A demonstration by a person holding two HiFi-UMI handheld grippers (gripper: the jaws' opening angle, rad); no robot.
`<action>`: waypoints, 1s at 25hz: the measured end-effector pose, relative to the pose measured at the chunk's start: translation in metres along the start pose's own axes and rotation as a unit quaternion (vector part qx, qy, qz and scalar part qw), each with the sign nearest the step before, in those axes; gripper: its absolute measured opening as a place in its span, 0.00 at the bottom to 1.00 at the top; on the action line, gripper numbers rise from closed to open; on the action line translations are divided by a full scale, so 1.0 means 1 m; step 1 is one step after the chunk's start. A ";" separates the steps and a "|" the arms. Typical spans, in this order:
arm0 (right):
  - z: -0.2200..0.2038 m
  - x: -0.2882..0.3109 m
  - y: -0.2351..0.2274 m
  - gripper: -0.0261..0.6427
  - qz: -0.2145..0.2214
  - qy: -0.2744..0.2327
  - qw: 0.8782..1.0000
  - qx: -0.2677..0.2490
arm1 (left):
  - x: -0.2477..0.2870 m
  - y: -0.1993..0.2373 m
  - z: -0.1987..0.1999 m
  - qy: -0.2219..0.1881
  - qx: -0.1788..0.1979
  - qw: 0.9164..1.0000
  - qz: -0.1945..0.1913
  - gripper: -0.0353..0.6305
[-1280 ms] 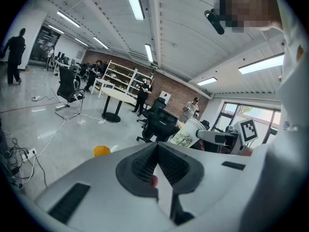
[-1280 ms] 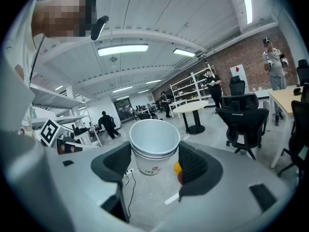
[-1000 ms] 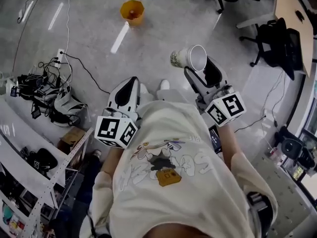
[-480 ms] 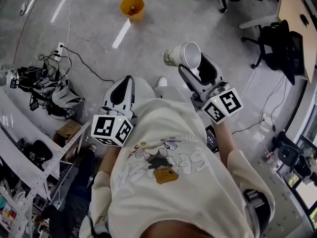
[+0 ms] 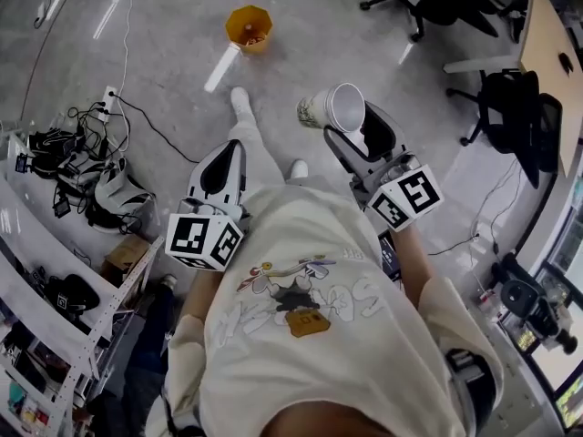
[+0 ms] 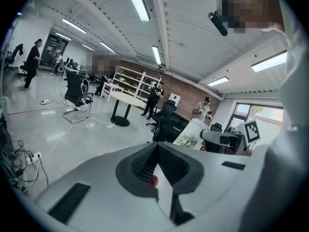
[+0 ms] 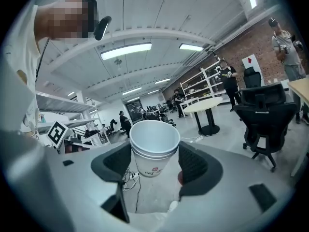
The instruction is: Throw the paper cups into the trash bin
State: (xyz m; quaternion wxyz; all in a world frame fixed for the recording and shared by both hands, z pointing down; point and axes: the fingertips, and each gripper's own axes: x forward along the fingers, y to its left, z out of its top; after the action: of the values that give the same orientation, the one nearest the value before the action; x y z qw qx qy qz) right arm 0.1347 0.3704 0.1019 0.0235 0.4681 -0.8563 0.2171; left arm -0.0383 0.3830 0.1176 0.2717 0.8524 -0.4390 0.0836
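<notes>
My right gripper (image 5: pixel 357 127) (image 7: pixel 153 164) is shut on a stack of white paper cups (image 5: pixel 332 108) (image 7: pixel 153 147), held on its side with the open mouth towards me; the jaws squeeze the cups from both sides. An orange trash bin (image 5: pixel 248 27) stands on the floor far ahead, with something small inside. My left gripper (image 5: pixel 224 169) (image 6: pixel 156 162) is shut with nothing between its ribbed pads. The cups (image 6: pixel 194 134) and the right gripper also show at the right of the left gripper view.
A tangle of cables and a power strip (image 5: pixel 111 98) lies on the floor to the left, by white shelving (image 5: pixel 55 271). Black office chairs (image 5: pixel 515 98) and a wooden desk (image 5: pixel 547 25) stand to the right. The person's foot (image 5: pixel 240 103) is stepping forward.
The person has walked forward: the bin sits slightly lower in the head view, and a leg now swings out ahead. Both grippers keep their hold and pose.
</notes>
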 end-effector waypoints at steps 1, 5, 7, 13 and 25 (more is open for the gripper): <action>0.006 0.022 -0.006 0.51 -0.001 0.003 1.000 0.000 | 0.014 0.016 0.011 0.001 -0.001 1.000 -0.001 0.06; 0.042 0.110 -0.027 0.51 -0.008 0.016 1.000 -0.007 | 0.069 0.078 0.070 0.006 -0.009 1.000 -0.011 0.06; 0.060 0.151 -0.035 0.51 -0.008 0.028 0.999 -0.015 | 0.094 0.103 0.102 0.006 -0.010 1.000 -0.023 0.06; 0.086 0.261 -0.067 0.51 -0.024 0.057 0.998 -0.014 | 0.169 0.170 0.162 0.018 -0.015 0.998 -0.051 0.06; 0.037 0.392 -0.182 0.51 0.045 0.143 0.989 -0.017 | 0.311 0.248 0.138 0.075 -0.033 0.997 0.013 0.06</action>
State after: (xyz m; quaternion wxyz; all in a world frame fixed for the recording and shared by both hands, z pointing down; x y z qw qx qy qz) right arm 0.0687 -0.0395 0.2272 0.1435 0.3929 -0.8679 0.2680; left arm -0.0614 -0.0258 0.2173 0.3308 0.8287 -0.4306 0.1361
